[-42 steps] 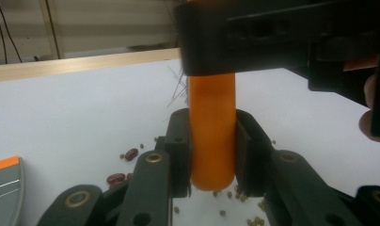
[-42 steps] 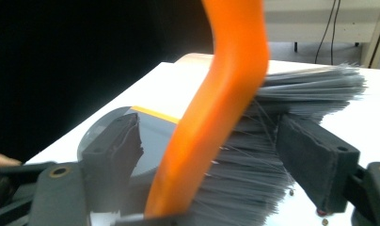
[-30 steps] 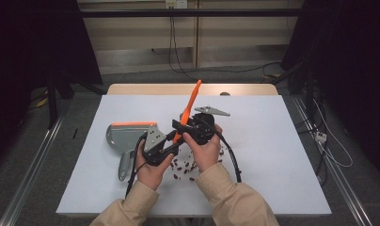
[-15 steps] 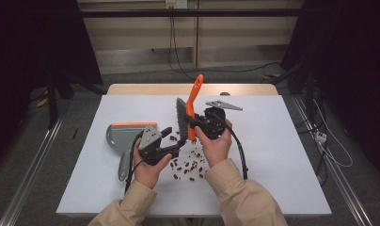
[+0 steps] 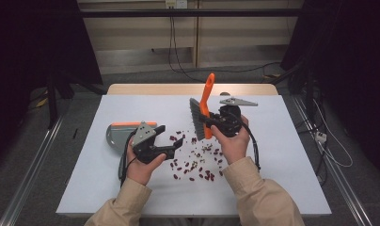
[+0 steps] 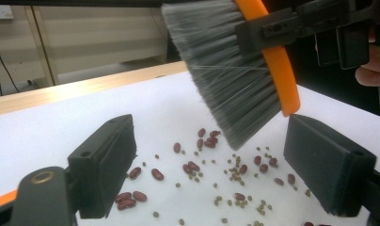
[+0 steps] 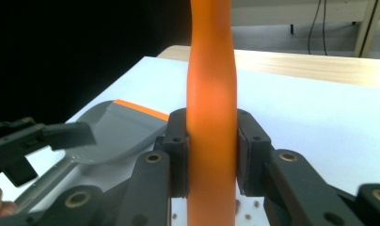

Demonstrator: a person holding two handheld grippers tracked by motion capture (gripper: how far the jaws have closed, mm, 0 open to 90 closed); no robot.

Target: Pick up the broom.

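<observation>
Right gripper (image 5: 208, 123) jaws clamped on the brush (image 5: 200, 117) handle, brush upright, bristles just above the beans (image 5: 195, 160) scattered mid-table (image 5: 282, 155). Left gripper (image 5: 170, 141) jaws apart, empty, low beside the beans. Dustpan (image 5: 117, 134) lies toward the left edge.

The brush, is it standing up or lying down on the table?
Standing up. The right gripper is shut on the brush, handle up, bristles hanging above the beans.
</observation>
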